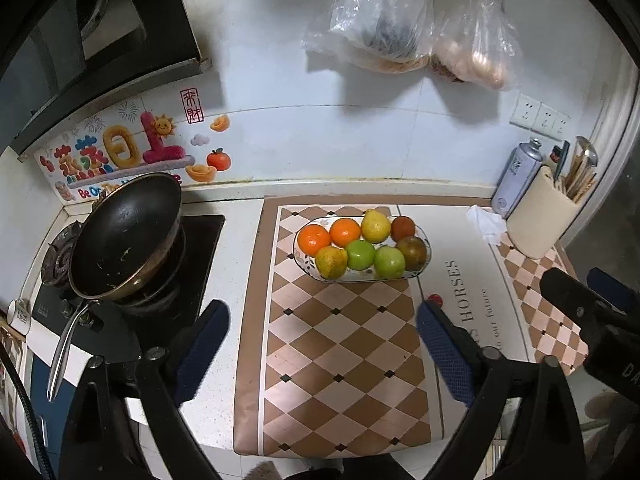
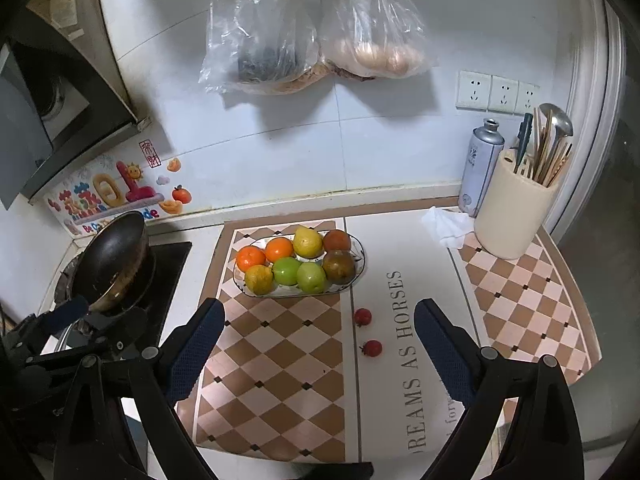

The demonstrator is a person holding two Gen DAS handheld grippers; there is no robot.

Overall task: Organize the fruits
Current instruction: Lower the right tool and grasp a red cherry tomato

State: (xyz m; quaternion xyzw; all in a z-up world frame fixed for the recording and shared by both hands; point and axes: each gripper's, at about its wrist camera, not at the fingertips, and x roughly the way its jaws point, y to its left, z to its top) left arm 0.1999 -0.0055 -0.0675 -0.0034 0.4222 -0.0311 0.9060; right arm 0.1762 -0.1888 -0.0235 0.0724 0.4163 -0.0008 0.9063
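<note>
Fruit point(image 2: 298, 266) in bowl point(image 2: 359, 249) on mat point(image 2: 280, 360)

A home kitchen: a gas stove point(image 1: 132, 276) carries a dark frying pan point(image 1: 124, 236), with a range hood point(image 1: 80, 48) above it, wall sockets point(image 2: 496, 94) and a utensil crock point(image 2: 516, 208) far right of the stove on the bench point(image 1: 236, 240)

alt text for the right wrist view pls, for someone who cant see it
An oval glass dish holding eight fruits sits on a checkered mat on a kitchen counter, with two small red fruits loose on the mat in front of it. The right tongs frame the view, open and empty.
</note>
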